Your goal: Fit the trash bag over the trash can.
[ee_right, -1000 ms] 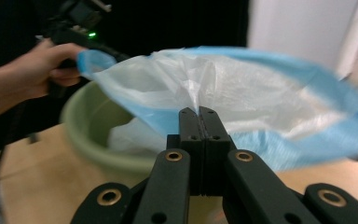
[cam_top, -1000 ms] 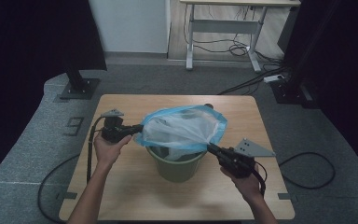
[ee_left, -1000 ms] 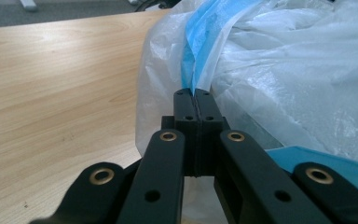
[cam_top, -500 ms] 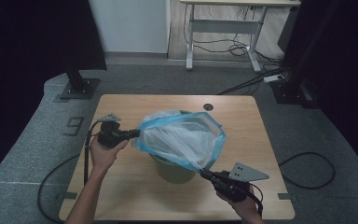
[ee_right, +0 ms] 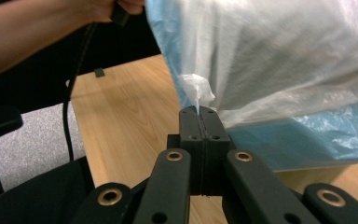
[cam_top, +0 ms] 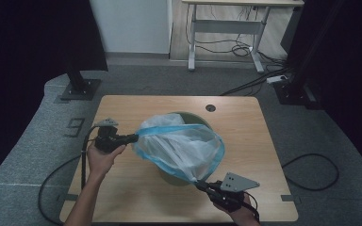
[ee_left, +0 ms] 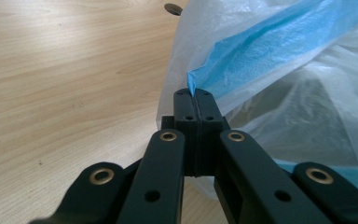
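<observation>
- Two grippers pinch one plastic bag, a thin whitish sack with a blue rim, and hold it stretched between them over the wooden table.
- The left gripper has its jaws pressed together on the bag's blue edge; in the left gripper view that edge rises from the jaw tips and runs away to the upper right, with the pale film hanging just beside and below the tips.
- The right gripper is likewise clamped on the bag; in the right gripper view a small crumpled tuft of film stands out of the closed jaws, and the bag's body spreads above and to the right of them.
- A dark green bin stands under the bag, between the two grippers; its rim shows beyond the bag and its base below it.
- The bag's mouth tilts, lower at the right gripper than at the left one.
- Each gripper's cable trails back from it toward the person's side.
</observation>
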A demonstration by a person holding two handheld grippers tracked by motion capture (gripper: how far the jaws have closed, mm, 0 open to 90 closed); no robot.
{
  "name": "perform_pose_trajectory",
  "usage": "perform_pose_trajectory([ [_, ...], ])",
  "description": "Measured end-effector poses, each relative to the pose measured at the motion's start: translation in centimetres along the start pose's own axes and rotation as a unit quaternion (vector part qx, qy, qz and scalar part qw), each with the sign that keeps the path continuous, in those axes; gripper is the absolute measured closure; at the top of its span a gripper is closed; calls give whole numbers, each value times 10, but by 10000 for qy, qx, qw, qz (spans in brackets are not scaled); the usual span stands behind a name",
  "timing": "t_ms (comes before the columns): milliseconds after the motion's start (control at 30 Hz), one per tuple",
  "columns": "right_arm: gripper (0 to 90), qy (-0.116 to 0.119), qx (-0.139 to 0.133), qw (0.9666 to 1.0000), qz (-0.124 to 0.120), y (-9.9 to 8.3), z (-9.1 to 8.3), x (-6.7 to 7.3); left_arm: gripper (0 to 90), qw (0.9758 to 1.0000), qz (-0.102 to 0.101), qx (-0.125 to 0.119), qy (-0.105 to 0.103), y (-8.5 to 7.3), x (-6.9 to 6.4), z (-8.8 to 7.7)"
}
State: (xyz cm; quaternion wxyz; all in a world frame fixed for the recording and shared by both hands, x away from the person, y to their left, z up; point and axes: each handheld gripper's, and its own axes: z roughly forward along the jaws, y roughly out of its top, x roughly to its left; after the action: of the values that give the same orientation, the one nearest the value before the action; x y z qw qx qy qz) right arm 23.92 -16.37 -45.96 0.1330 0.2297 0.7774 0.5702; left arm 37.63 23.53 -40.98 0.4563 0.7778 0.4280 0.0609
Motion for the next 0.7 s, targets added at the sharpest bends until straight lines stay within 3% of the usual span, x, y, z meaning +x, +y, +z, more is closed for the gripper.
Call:
perform_pose_trajectory([
  [200, 887, -261, 189, 9994, 148, -17, 10, -18, 897, 10000, -5, 48, -21, -2, 0, 4],
  [400, 882, -281, 235, 9989, 288, -30, 19, -28, 897, 10000, 18, 31, -37, -1, -3, 6],
  [467, 812, -337, 266, 9988, 241, -31, 16, -27, 897, 10000, 31, 39, -19, 0, -3, 6],
  [600, 659, -421, 8, 9990, 124, -25, -5, -17, 896, 10000, 21, 3, -4, 1, 0, 4],
  [700, 623, -530, -247, 9982, 120, -15, -28, -13, 896, 10000, 22, -22, -3, 1, 0, 5],
])
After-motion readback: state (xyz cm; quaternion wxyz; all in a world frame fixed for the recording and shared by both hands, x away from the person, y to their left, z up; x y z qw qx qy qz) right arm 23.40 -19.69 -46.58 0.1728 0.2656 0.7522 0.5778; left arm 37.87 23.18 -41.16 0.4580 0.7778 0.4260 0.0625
